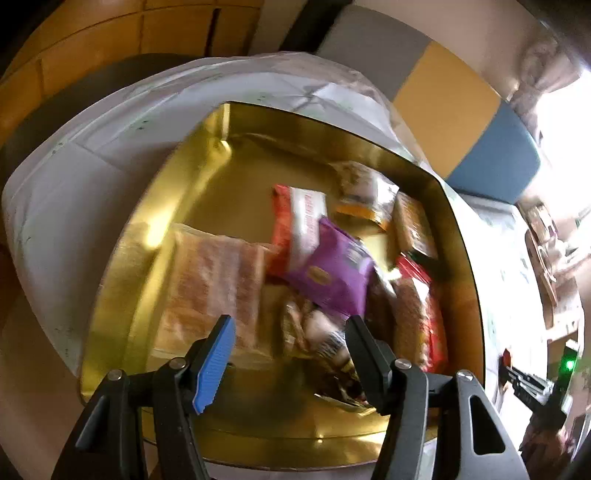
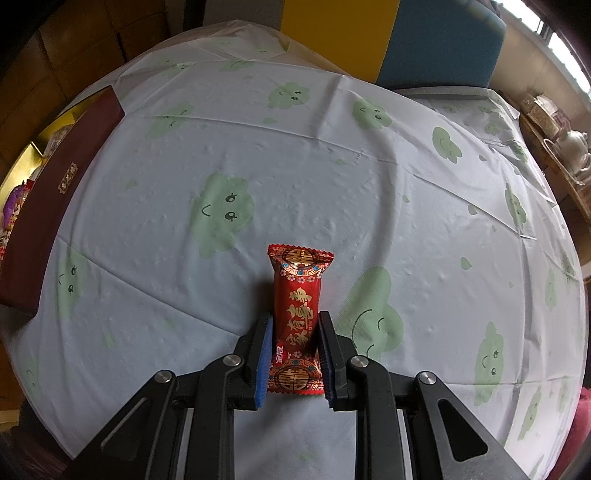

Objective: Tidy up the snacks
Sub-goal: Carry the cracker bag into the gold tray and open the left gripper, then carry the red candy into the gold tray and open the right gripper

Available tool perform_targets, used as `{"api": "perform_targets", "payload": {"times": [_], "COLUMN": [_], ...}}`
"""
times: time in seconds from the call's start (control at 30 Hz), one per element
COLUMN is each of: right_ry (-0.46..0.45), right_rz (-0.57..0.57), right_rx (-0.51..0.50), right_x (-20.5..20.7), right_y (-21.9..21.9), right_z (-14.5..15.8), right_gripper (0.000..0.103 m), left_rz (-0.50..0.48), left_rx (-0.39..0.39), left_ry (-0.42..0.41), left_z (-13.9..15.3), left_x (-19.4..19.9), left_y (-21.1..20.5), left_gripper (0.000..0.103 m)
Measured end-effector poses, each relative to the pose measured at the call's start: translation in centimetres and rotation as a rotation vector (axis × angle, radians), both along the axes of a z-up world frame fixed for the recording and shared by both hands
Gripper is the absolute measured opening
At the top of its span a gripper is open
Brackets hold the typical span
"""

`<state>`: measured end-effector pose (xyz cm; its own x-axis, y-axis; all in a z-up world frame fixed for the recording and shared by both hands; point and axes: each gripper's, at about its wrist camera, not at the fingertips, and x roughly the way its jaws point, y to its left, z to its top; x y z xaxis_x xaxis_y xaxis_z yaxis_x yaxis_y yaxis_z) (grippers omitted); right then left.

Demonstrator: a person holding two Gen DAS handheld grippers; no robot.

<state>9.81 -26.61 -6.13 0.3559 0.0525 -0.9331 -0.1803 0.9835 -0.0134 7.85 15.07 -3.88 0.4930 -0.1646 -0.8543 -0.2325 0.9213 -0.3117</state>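
In the left wrist view a gold box (image 1: pixel 207 155) holds several snack packets, among them a purple one (image 1: pixel 332 269), a red-and-white one (image 1: pixel 299 225) and a pale pink one (image 1: pixel 218 280). My left gripper (image 1: pixel 291 332) is open and empty, hovering above the box's near side. In the right wrist view my right gripper (image 2: pixel 295 325) is shut on a red candy packet with gold characters (image 2: pixel 298 317), which lies lengthwise on the tablecloth (image 2: pixel 332 177). The box shows at the far left there (image 2: pixel 55 125), with its dark red wall (image 2: pixel 55 192).
The round table has a white cloth with green cloud faces. Yellow (image 2: pixel 340 33) and blue (image 2: pixel 439 44) chair backs stand behind it. A shelf with a teapot (image 2: pixel 576 147) is at the right.
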Motion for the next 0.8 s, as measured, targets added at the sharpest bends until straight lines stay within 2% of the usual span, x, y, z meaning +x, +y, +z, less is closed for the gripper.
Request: {"api": "perform_targets", "payload": {"times": [0.1,0.37,0.8], "right_ry": [-0.002,-0.001,0.004], "right_rz": [0.005,0.011,0.026], "right_rx": [-0.006,-0.009,-0.035], "right_x": [-0.2,-0.2,-0.6], "right_y": [0.2,0.3,0.8], "right_z": [0.0,0.1,0.0], "right_gripper": [0.023,0.023,0.022], "left_rz": [-0.003,0.018,-0.028], "left_rx": [0.029,0.204,0.229], "left_ry": [-0.019,-0.100,-0.142], "left_z": [0.5,2.6,3.1], "left_x": [-0.4,-2.2,-3.6], "left_y": [-0.6,-1.9,-2.9], "left_gripper": [0.062,0.062,0.062]}}
